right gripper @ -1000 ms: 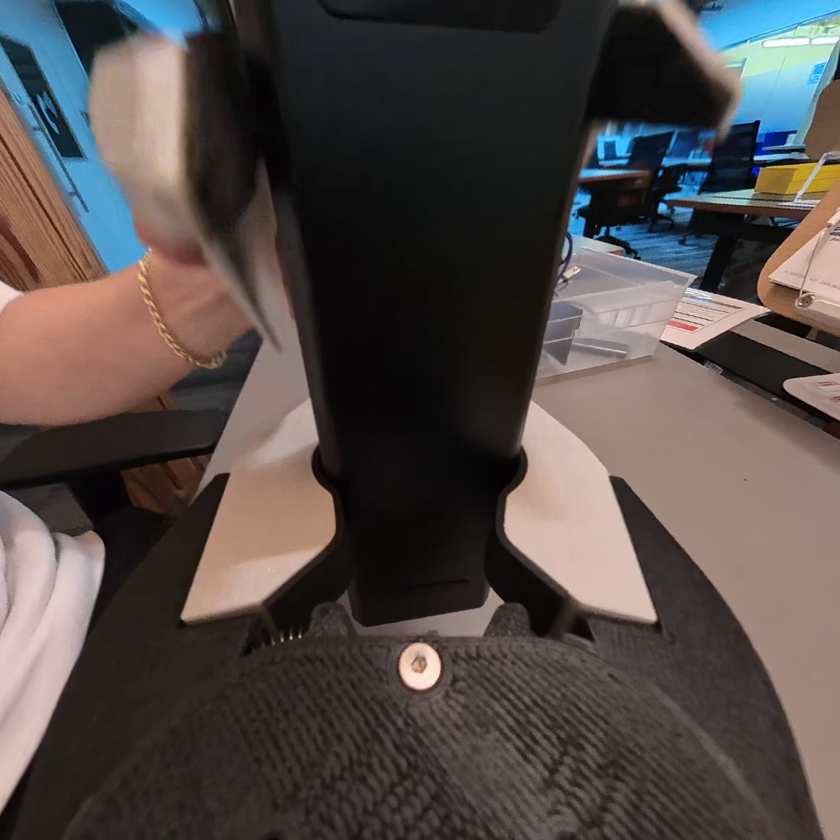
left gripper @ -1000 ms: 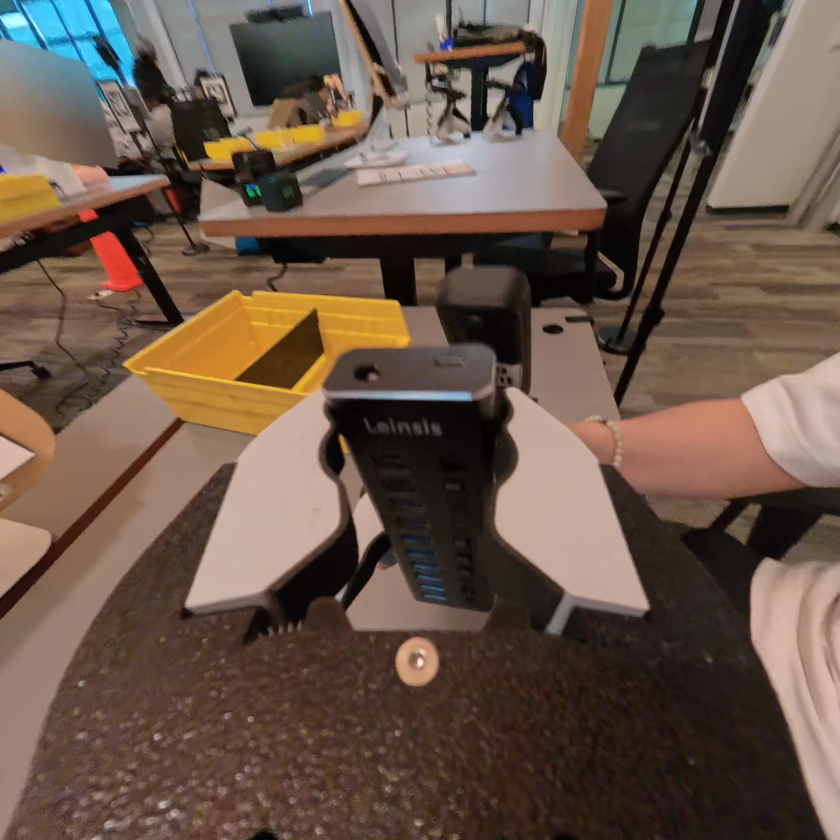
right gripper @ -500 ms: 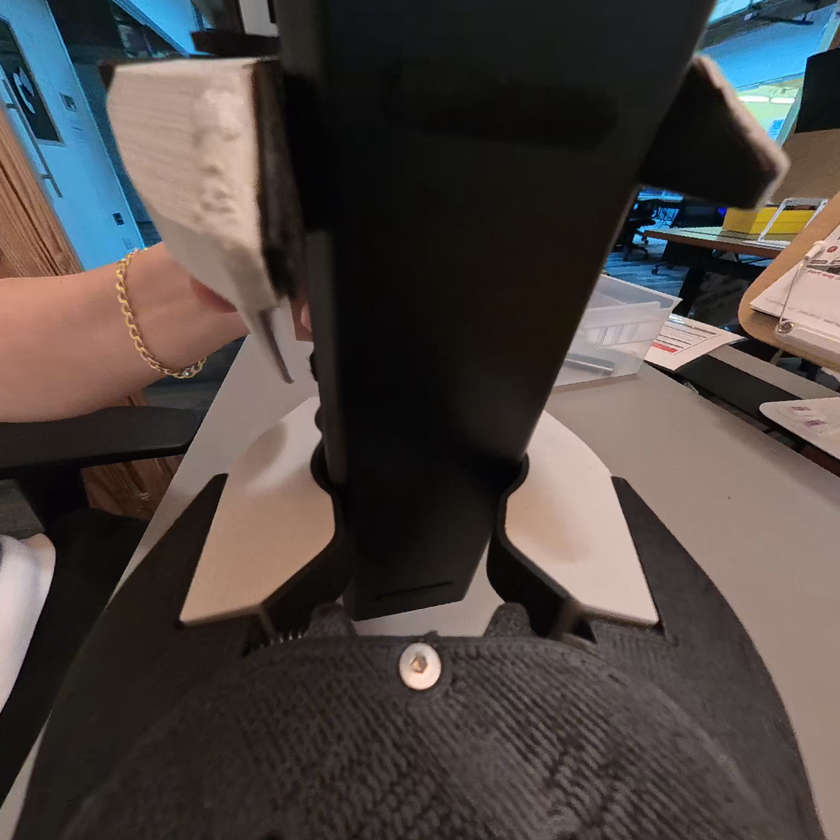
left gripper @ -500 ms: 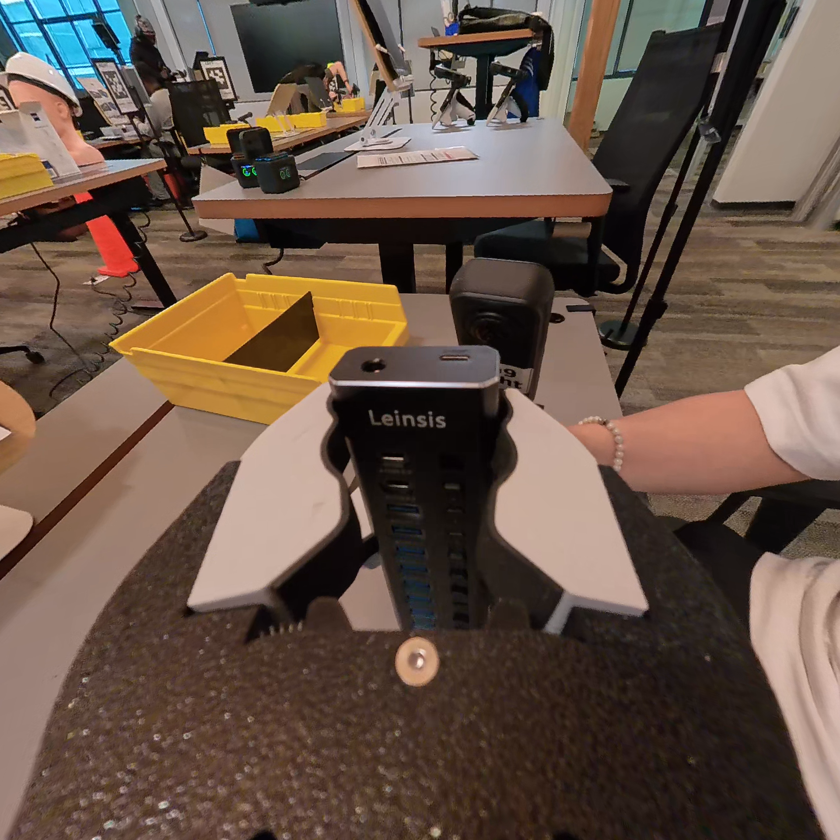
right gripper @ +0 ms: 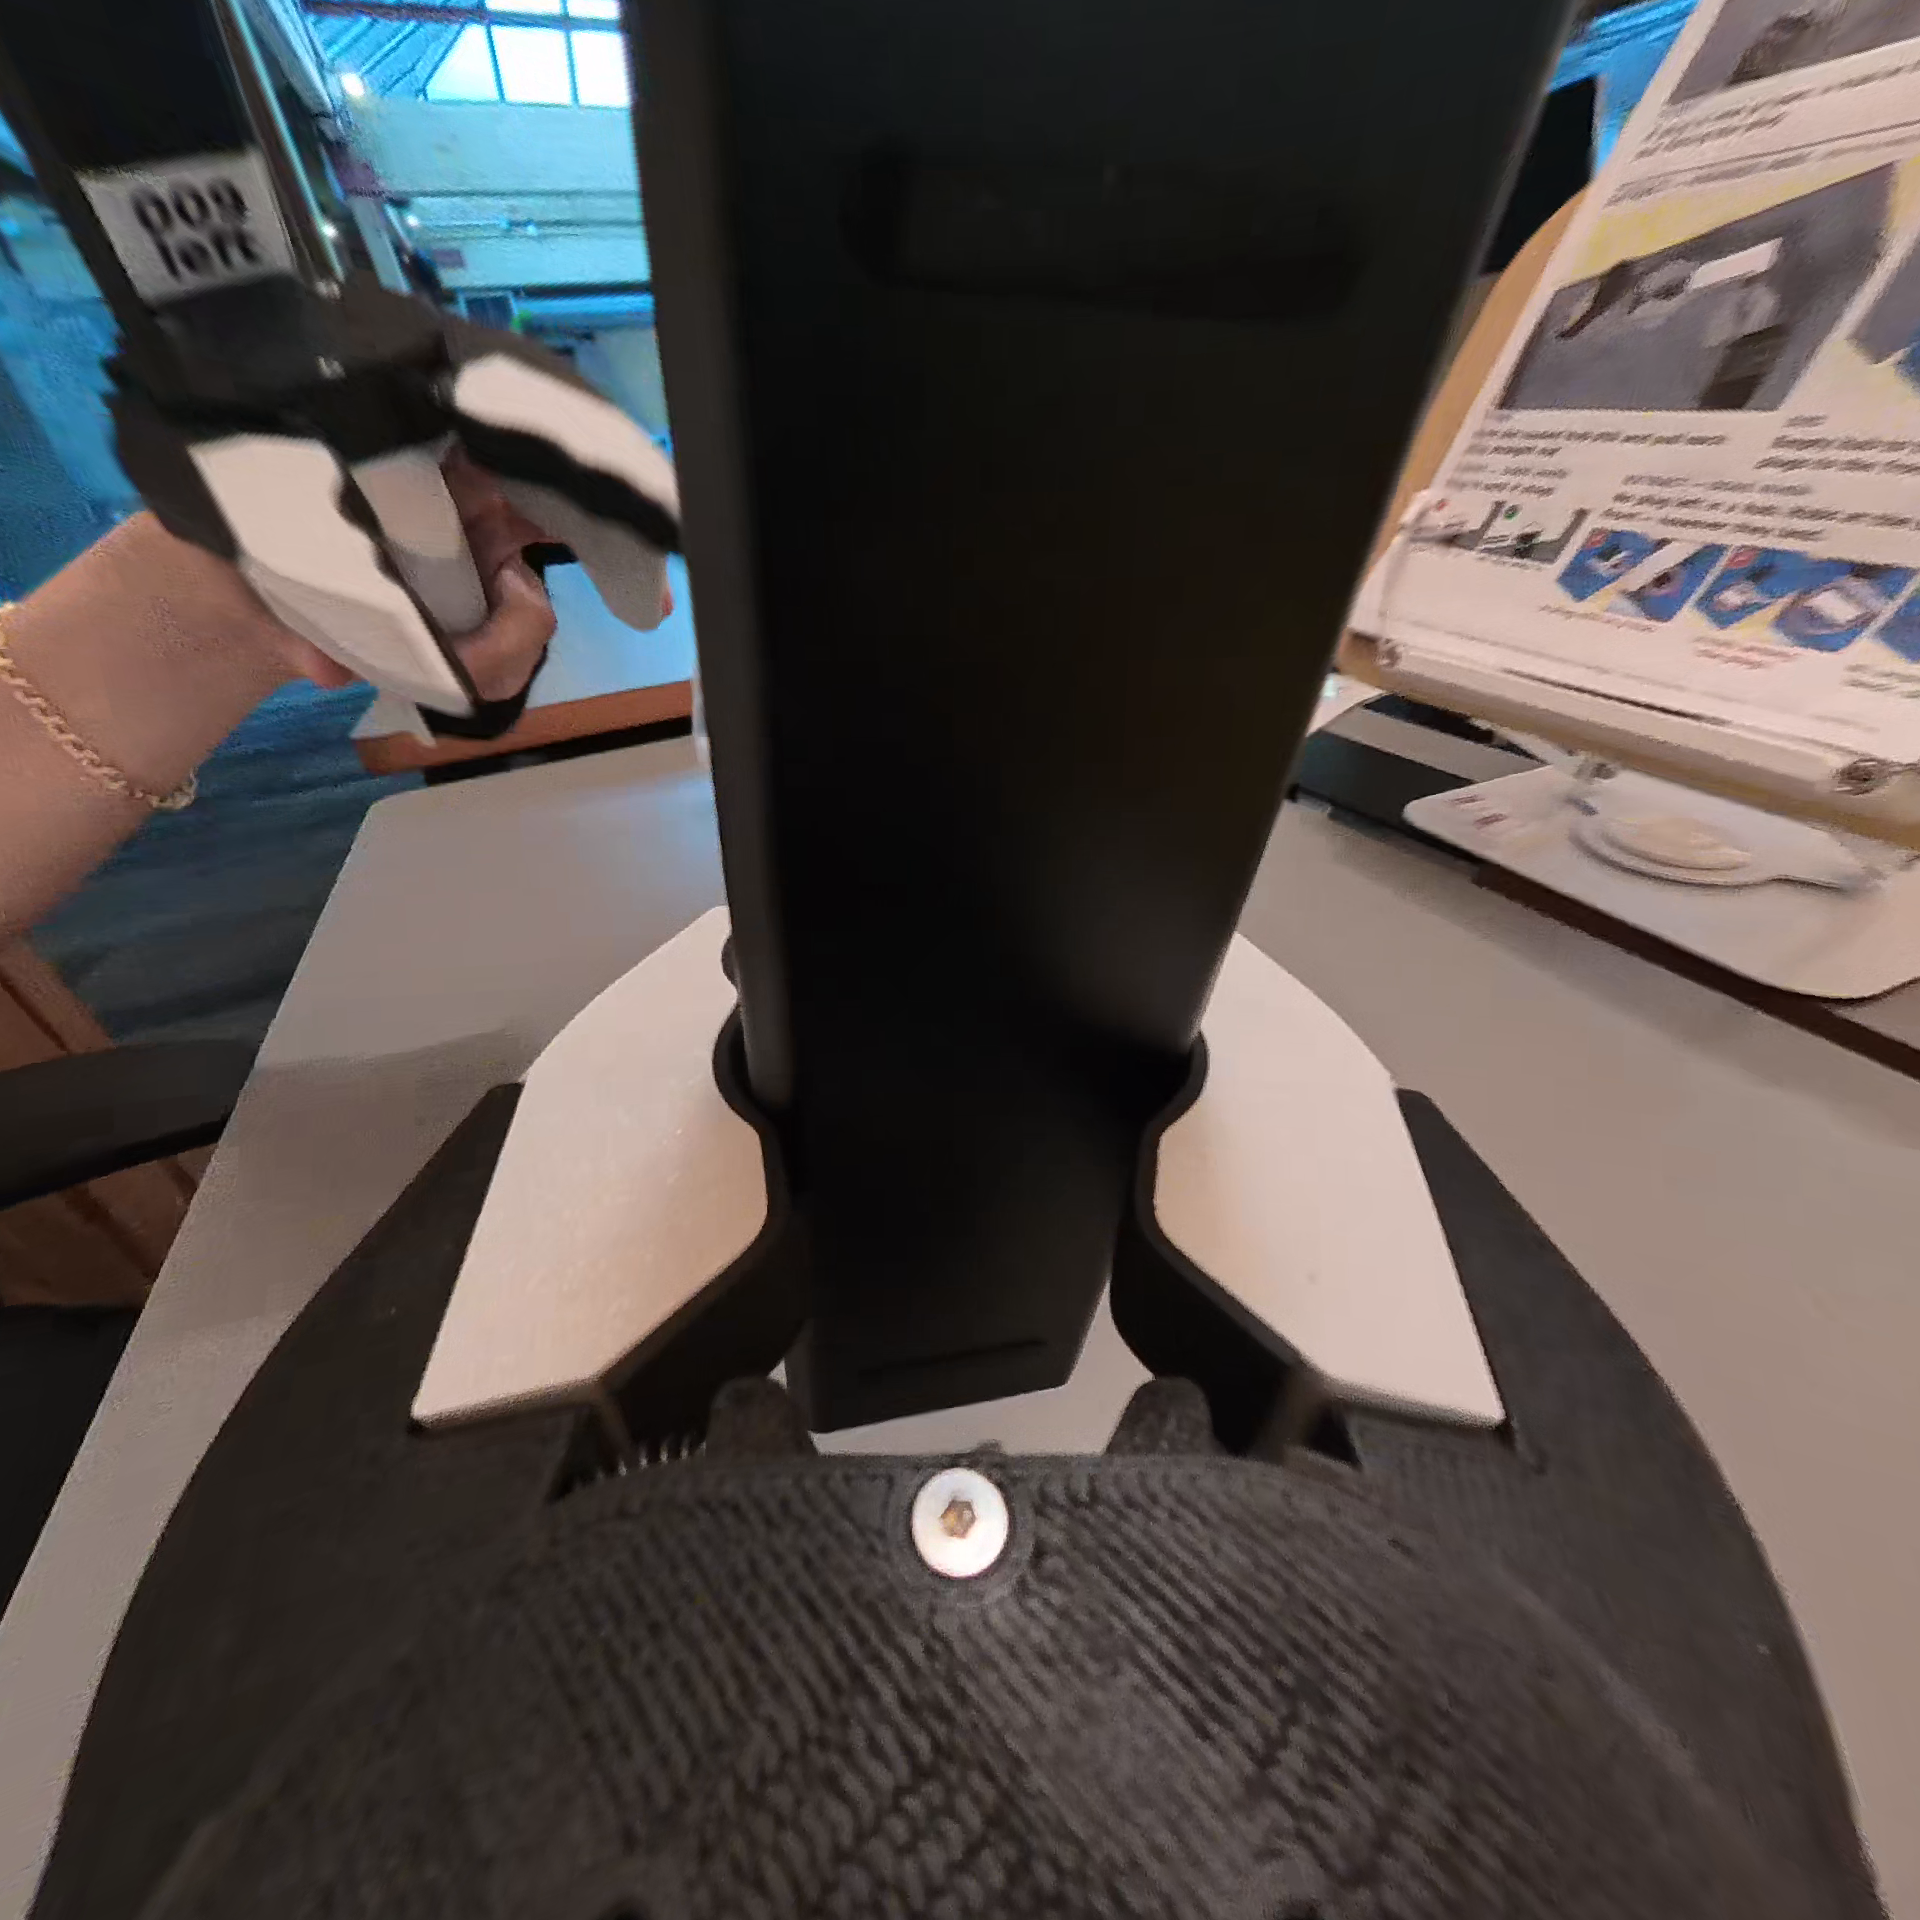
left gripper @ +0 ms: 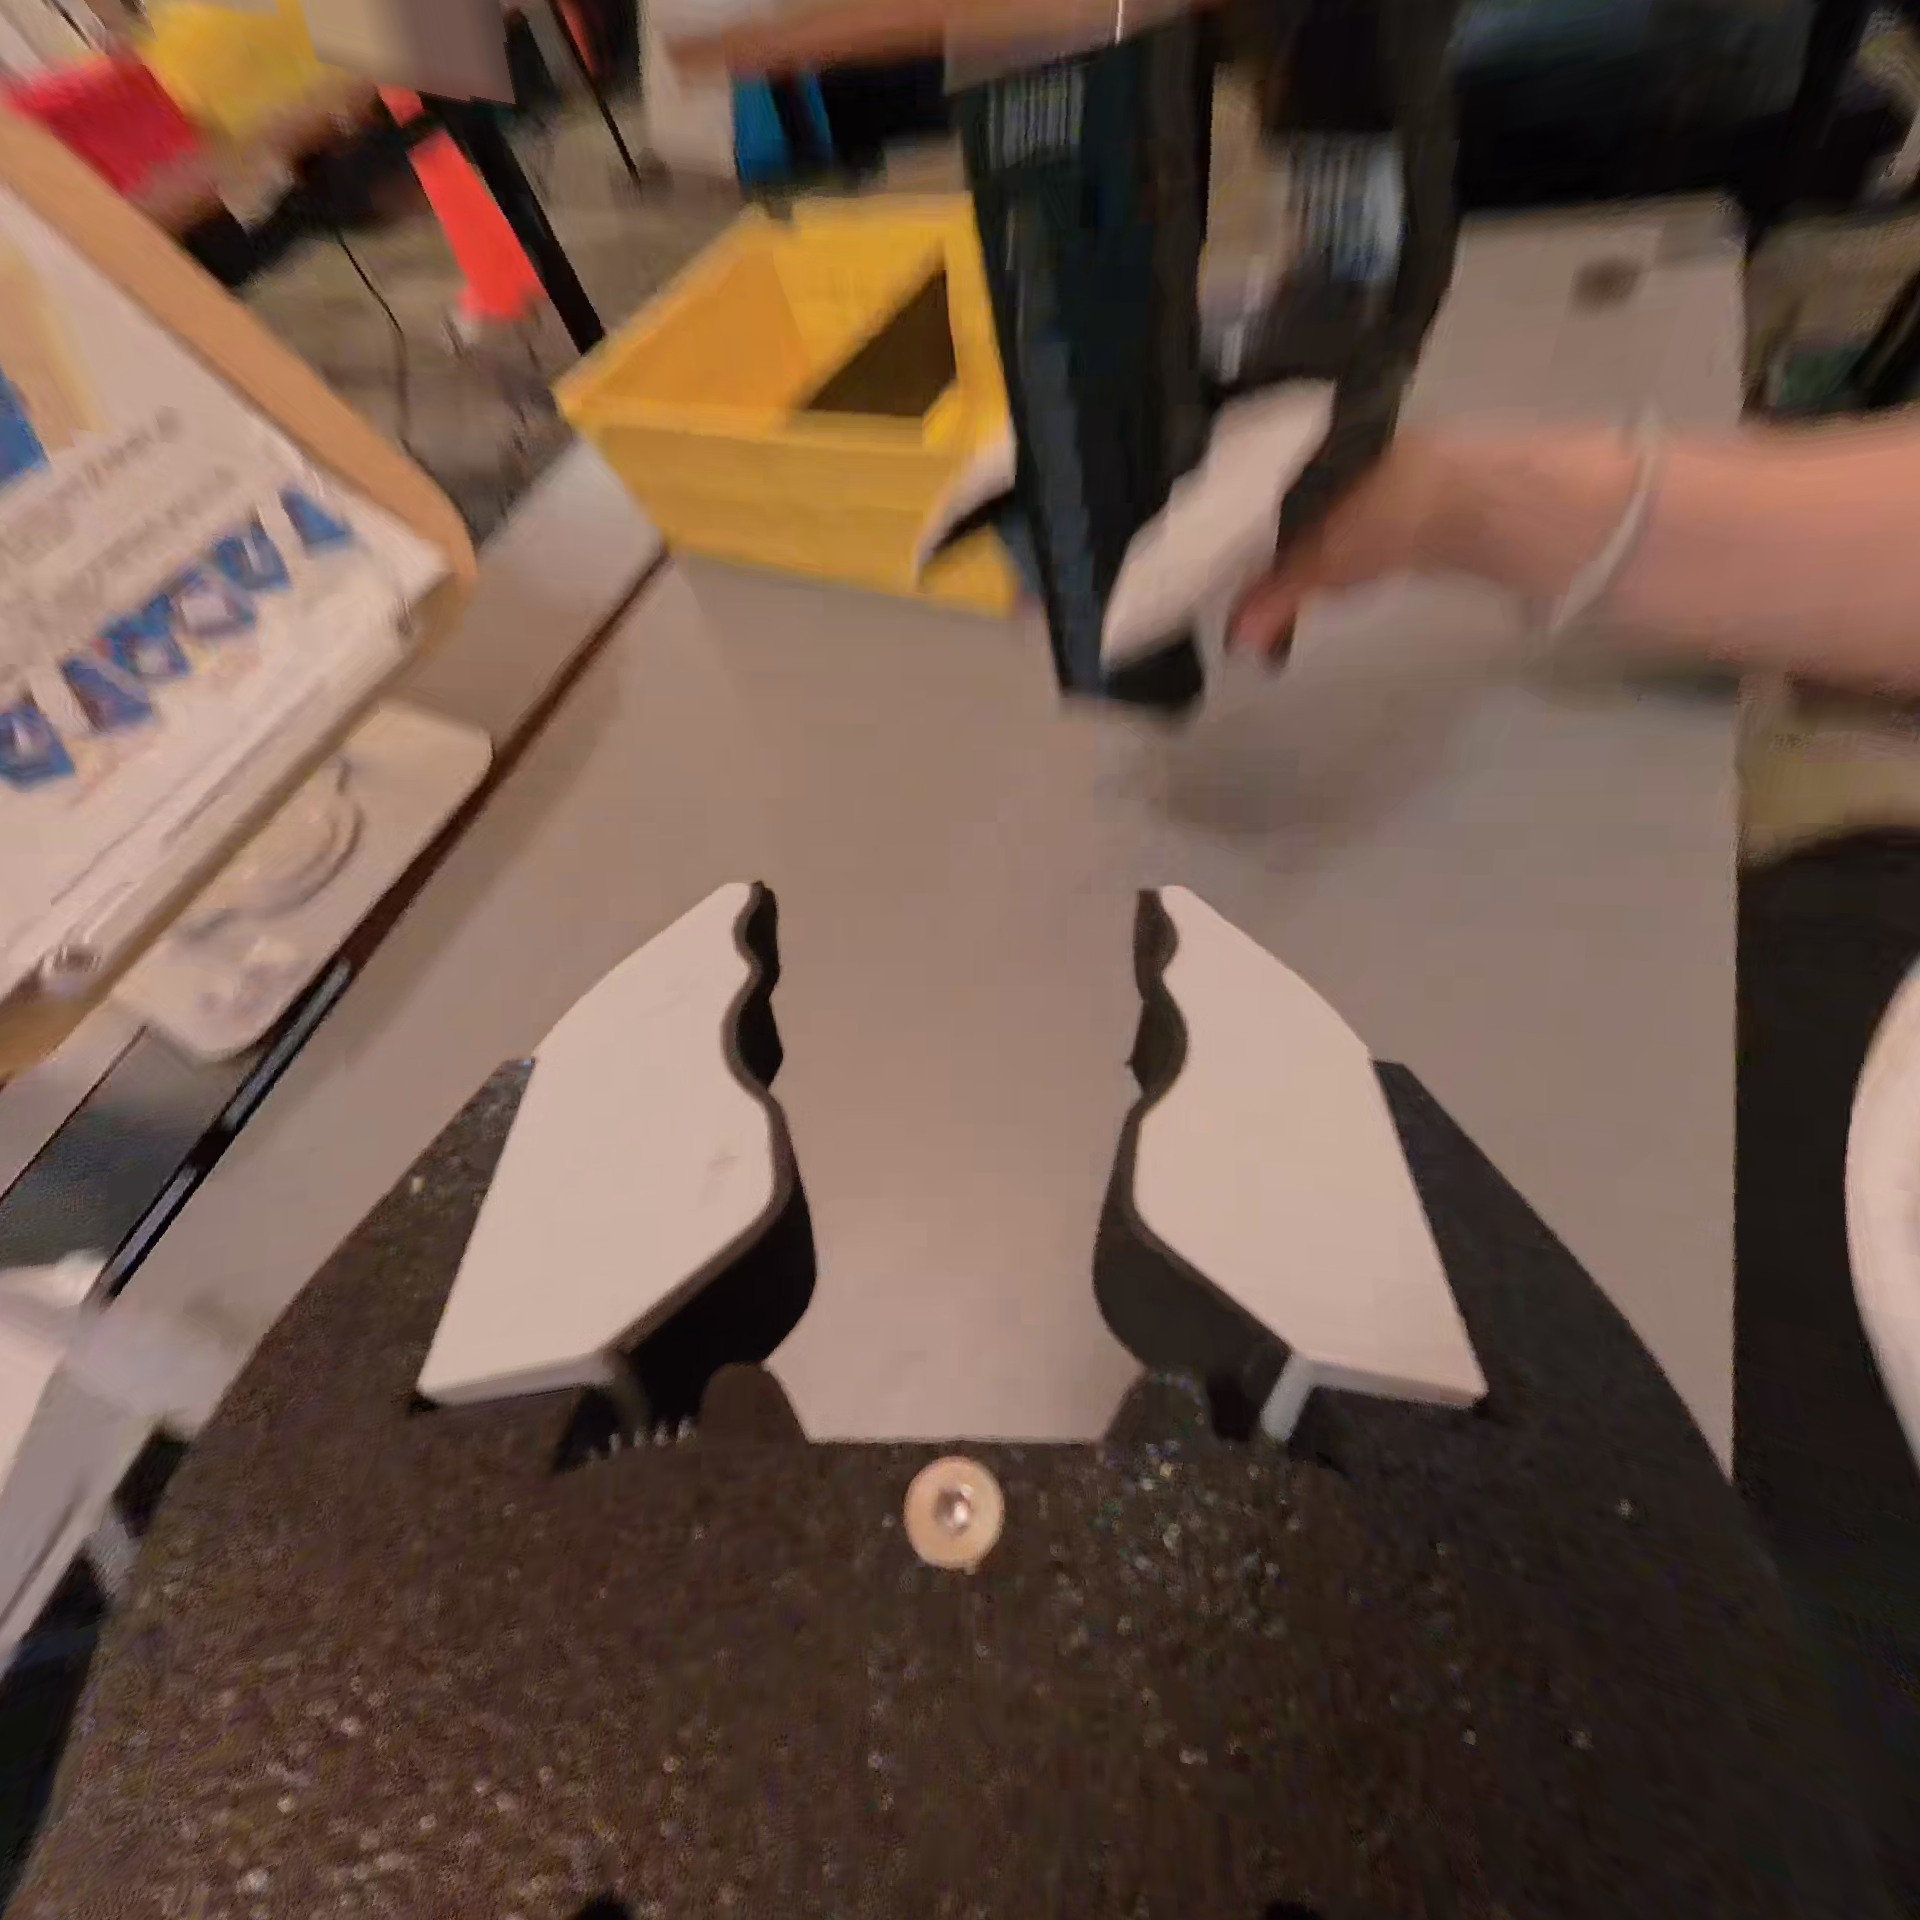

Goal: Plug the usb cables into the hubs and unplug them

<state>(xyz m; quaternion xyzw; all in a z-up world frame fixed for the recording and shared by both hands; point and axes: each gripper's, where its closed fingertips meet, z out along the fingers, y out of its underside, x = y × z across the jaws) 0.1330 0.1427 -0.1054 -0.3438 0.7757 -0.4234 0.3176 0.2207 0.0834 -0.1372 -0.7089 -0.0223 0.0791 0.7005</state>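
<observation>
Left gripper (left gripper: 956, 935) is spread and empty over the grey table (left gripper: 935, 790). Right gripper (right gripper: 961, 1049) pinches the black USB hub (right gripper: 1039, 623) upright, long axis vertical, far right of the left gripper. No cable visible; left gripper seems free to fetch one.

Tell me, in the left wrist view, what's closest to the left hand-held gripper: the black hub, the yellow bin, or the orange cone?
From the left hand-held gripper:
1. Black hub, ahead, slightly right, held upright.
2. Yellow bin, behind it, left.
3. Orange cone, far left, on the floor.

Left gripper (left gripper: 956, 1049) fingers spread, empty; right gripper (right gripper: 961, 1049) fingers clamped.
</observation>
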